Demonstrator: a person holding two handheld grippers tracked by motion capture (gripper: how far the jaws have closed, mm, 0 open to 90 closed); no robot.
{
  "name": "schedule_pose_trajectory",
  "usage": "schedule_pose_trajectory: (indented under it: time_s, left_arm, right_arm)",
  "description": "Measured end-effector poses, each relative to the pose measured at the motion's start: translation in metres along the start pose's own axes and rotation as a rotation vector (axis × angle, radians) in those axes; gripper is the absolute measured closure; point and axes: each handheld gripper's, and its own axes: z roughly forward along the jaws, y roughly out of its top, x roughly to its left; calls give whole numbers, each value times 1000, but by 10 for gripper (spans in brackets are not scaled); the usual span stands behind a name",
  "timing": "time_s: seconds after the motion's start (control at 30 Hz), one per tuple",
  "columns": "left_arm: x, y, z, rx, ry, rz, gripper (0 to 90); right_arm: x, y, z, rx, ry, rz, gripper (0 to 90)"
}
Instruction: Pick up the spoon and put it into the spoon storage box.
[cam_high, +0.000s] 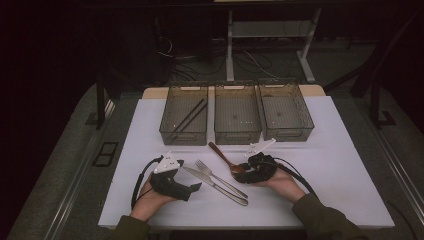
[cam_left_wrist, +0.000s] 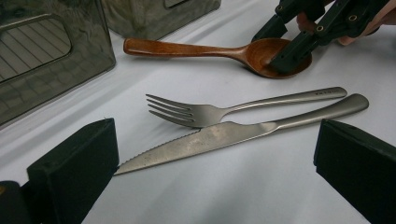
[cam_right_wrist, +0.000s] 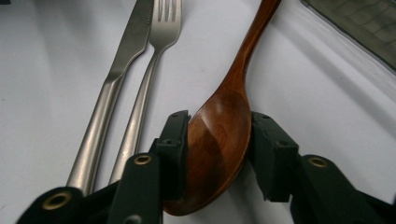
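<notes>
You worked in a dim room. Beyond the white table (cam_high: 345, 200), a white-legged desk frame (cam_high: 230, 45) stood over tangled cables (cam_high: 250, 62) on grey floor (cam_high: 60, 170); darkness lay behind it.

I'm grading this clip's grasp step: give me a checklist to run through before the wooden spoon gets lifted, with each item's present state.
1. Right gripper straddles the wooden spoon's bowl, one jaw each side: ok.
2. Both pads press firmly on the bowl: cannot tell; they look to be touching its edges.
3. Fork and knife lie apart from the spoon, outside the right jaws: ok.
4. Left gripper open, nothing between its jaws: ok.
5. Middle bin and right bin look free for a drop; chopsticks lie in the left bin: ok.
6. Spoon handle points toward the bins, lying flat on the table: ok.
</notes>
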Motion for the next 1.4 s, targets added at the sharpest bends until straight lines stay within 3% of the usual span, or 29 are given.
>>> schedule_pose_trajectory:
  time_s: [0.77,0.97,1.4]
  left_arm:
    - [0,0,-1,-2,0,2,0]
    - [0,0,-1,-2,-2,3,0]
    - [-1,1,-2,-6,-7,7,0]
  right_arm:
    - [0,-1,-1,-33,60,32,801]
    - [0,-2,-1,-50,79,46,815]
    - [-5,-4,-7,-52,72,69,816]
